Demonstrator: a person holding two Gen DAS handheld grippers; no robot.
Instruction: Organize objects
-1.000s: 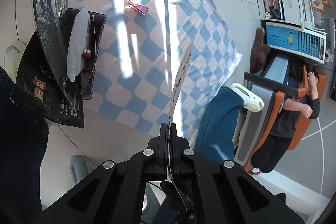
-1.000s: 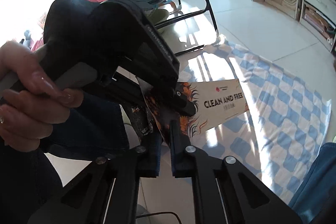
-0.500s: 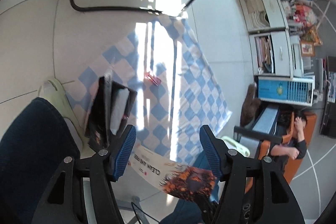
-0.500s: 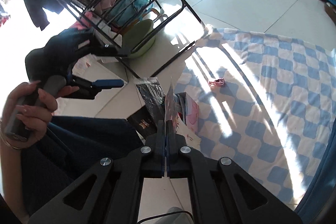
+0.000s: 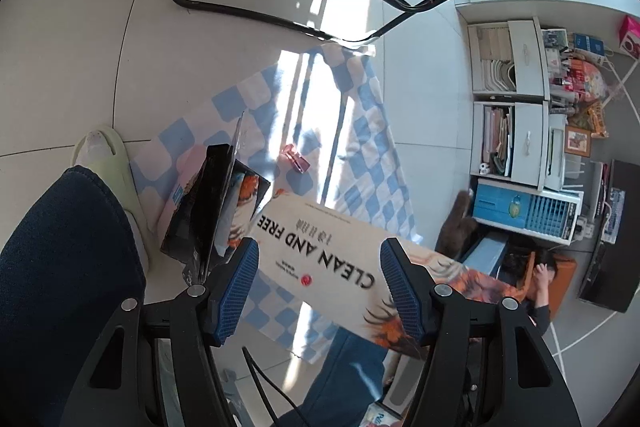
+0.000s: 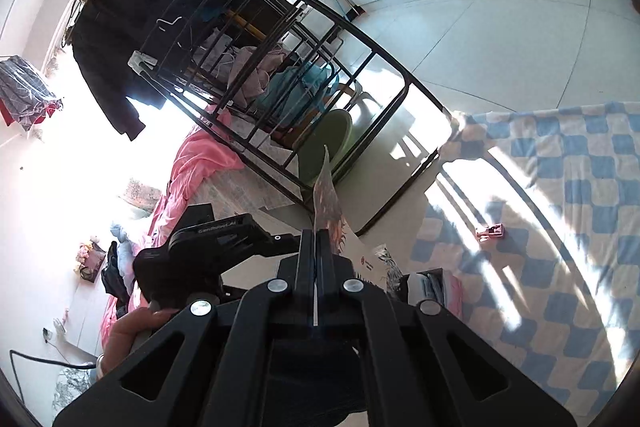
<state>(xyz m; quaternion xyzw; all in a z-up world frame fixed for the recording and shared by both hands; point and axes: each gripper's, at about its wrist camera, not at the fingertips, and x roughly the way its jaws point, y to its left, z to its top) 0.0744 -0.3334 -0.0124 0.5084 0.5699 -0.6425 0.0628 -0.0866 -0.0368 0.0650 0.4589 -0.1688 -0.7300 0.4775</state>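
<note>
A long printed card (image 5: 316,227) reading "CLEAN AND FREE", with an orange and black picture at one end, hangs in the air beyond my left gripper (image 5: 320,247). That gripper is open, and its blue pads (image 5: 240,275) touch nothing. My right gripper (image 6: 315,233) is shut on the card (image 6: 326,195), which shows edge-on and sticks up from its jaws. A stack of dark packets (image 5: 212,203) lies at the near edge of the blue checked cloth (image 5: 360,131). A small pink clip (image 5: 296,157) lies alone on the cloth.
A black drying rack (image 6: 260,67) hung with clothes stands past the cloth, with a green basin (image 6: 324,143) under it. A leg in jeans (image 5: 60,267) and a pale green slipper (image 5: 108,155) are at the left. White shelves (image 5: 520,107) and a seated person (image 5: 540,287) are at the right.
My left gripper let go of the card and opened, then drew back and up. My right gripper shut on the card and lifted it while rolling.
</note>
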